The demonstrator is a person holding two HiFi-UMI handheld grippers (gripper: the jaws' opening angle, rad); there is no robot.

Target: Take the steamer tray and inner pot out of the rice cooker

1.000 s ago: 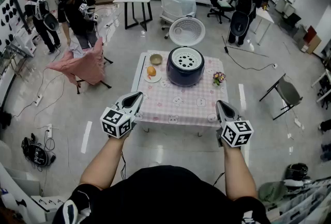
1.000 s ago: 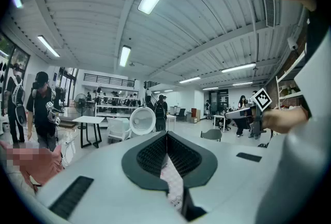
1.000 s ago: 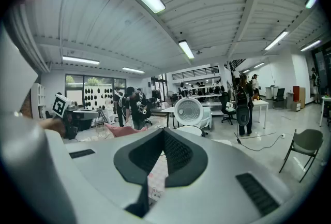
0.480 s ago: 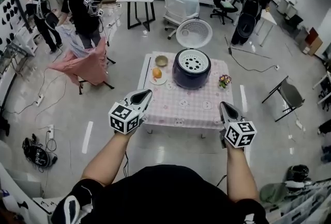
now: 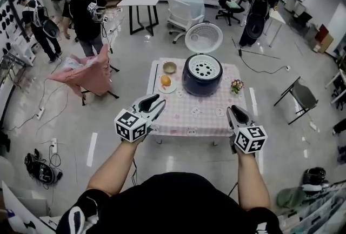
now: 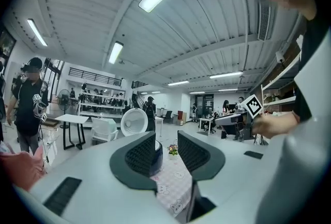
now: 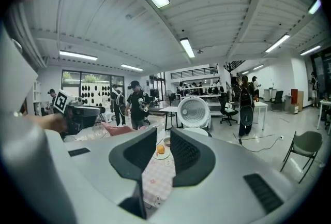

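The dark blue round rice cooker point(image 5: 200, 86) sits open on the pink-cloth counter point(image 5: 197, 117). The left tongs point(image 5: 157, 102) and right tongs point(image 5: 233, 111) are both opening with nothing between them

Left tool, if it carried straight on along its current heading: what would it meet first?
Probably the rice cooker: its dark body shows between the jaws of the left tool, which are opening with nothing in them. The flower pot sits close to that line. Depth is unclear.
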